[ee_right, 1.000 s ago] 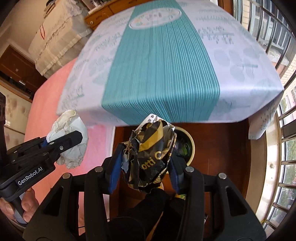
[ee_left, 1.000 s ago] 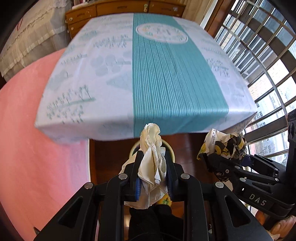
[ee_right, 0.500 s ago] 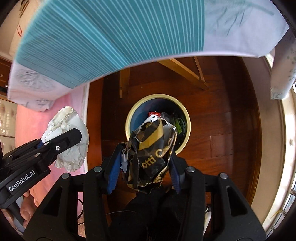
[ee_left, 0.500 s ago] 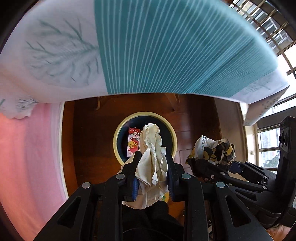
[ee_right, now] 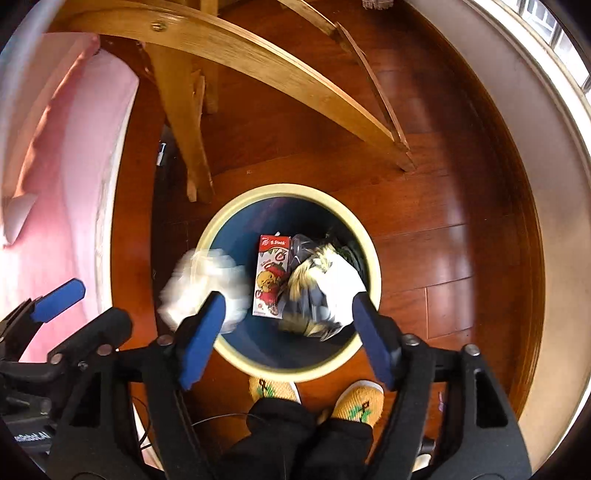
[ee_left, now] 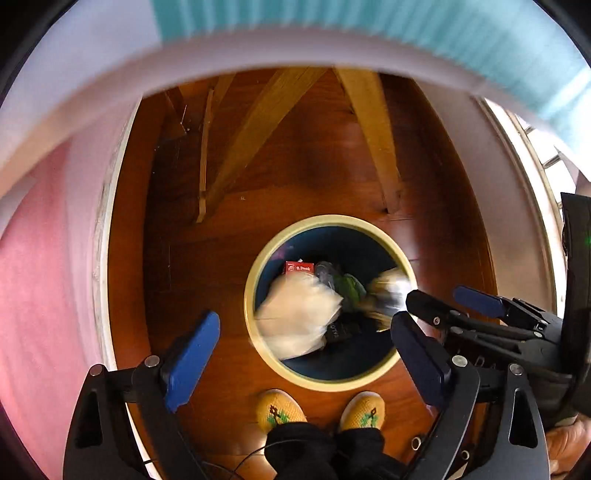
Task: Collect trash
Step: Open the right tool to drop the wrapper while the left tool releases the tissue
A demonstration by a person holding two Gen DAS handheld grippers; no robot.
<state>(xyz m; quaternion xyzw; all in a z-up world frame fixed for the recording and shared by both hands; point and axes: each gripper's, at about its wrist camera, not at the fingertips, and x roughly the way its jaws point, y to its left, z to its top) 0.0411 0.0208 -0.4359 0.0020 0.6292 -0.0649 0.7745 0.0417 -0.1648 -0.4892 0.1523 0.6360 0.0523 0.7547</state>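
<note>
A round bin with a cream rim (ee_left: 255, 275) (ee_right: 291, 190) and dark blue inside stands on the wood floor below me. My left gripper (ee_left: 306, 350) is open and empty above it. The white crumpled tissue (ee_left: 299, 314) (ee_right: 203, 288) is blurred in mid-fall over the bin. My right gripper (ee_right: 288, 325) (ee_left: 439, 306) is open and empty. The black-and-yellow wrapper (ee_right: 317, 295) (ee_left: 388, 295) is blurred, dropping into the bin. A red-and-white drink carton (ee_right: 269, 277) (ee_left: 299, 266) lies in the bin.
Wooden table legs (ee_right: 184, 122) (ee_left: 258, 122) stand just beyond the bin. A pink cloth (ee_left: 37, 277) (ee_right: 62, 166) lies to the left. The tablecloth edge (ee_left: 295, 33) hangs overhead. My yellow slippers (ee_left: 282, 410) (ee_right: 273, 391) stand at the near side of the bin.
Both grippers have tilted down over the bin and opened. The tissue and the wrapper have left the jaws and are falling into the bin.
</note>
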